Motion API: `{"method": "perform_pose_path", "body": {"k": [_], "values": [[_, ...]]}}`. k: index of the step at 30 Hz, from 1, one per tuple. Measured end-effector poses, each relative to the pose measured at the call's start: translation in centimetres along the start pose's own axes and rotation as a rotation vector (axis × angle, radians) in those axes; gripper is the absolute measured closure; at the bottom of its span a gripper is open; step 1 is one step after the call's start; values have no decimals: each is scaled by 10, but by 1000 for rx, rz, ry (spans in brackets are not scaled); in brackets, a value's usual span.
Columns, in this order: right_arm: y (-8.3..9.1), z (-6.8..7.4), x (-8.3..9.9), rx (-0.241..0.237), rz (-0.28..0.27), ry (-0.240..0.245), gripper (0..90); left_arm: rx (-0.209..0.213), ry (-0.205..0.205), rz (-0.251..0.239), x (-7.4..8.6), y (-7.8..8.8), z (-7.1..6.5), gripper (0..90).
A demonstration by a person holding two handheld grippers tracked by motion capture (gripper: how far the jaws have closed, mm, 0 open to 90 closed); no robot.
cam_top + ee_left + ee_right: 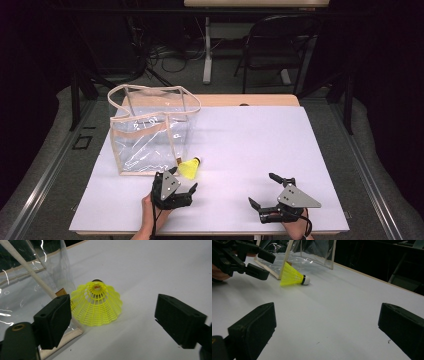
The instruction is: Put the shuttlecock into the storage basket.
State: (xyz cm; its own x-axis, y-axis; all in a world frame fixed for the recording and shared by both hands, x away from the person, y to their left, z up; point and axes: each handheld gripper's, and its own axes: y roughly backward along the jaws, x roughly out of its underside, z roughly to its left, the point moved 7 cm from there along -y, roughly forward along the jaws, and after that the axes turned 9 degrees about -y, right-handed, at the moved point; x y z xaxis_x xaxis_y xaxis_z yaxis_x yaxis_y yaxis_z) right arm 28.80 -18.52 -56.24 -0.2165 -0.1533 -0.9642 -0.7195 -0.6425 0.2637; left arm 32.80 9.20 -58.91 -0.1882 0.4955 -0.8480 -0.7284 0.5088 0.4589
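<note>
shuttlecock (96, 304): yellow plastic mesh skirt, white smooth cap | bag (150, 132): clear glossy plastic, creased, beige cloth trim | table (260, 145): matt white top, smooth, pale wood edge | left gripper (182, 179): matt black plastic jaws, grey flat plate | right gripper (263, 189): same matt black, grey plate

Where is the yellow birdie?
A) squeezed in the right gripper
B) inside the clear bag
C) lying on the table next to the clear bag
C: the birdie lies on its side on the table by the bag; the left gripper is open near it.
</note>
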Motion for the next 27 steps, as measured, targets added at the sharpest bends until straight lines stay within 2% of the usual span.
{"method": "perform_pose_path", "body": {"k": [1, 2, 8, 9, 10, 15, 17, 22, 27], "values": [[0, 0, 0, 0, -1, 1, 12, -1, 4, 2, 0, -1, 0, 160], [0, 0, 0, 1, 1, 1, 12, -2, 8, 6, 0, -2, -1, 207], [0, 0, 0, 1, 0, 2, 12, 4, 42, 35, 0, -10, -3, 276], [0, 0, 0, 1, 2, 2, 12, 5, 48, 40, 0, -11, -3, 329], [0, 0, 0, 1, 2, 2, 12, 7, 54, 45, 0, -13, -3, 329], [0, 0, 0, 2, 1, 4, 13, 16, 122, 75, 1, -19, -4, 398], [0, 0, 0, 1, 4, 4, 13, 19, 154, 71, 0, -21, -2, 431], [0, 0, 1, 0, 8, 5, 13, 12, 189, 74, -2, -24, -3, 515], [0, 0, 1, 1, 9, 7, 13, -13, 211, 84, -3, -27, -4, 602]]}}
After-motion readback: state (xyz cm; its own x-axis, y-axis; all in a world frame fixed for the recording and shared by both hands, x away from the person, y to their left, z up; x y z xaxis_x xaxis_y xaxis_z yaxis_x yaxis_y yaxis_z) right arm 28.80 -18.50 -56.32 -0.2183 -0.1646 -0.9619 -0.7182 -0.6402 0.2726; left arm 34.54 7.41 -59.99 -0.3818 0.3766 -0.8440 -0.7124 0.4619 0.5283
